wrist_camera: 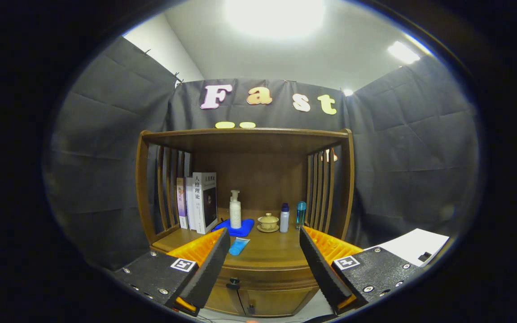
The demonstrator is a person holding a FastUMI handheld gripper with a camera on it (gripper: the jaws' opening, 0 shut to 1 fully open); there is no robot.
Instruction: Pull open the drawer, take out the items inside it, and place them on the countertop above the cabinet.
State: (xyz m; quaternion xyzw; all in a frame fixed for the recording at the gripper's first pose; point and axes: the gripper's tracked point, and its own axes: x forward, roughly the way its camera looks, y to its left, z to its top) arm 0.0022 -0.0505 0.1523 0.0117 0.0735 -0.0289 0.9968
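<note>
2 fingers (213, 264) spread, empty; drawer (263, 274) shut ahead.

We see a ceiling lamp (274, 15) blown out to white glare, with a smaller one (403, 51) beside it. The shelf (245, 134) shades its back panel. Fisheye bending curves the walls outward. The jaws, wide apart, look sharp, as does the bench (267, 253).

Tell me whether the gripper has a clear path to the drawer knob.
Probably yes: the gripper is open, and the drawer knob sits between and just beyond its fingers on the closed drawer front, nothing in the way.
</note>
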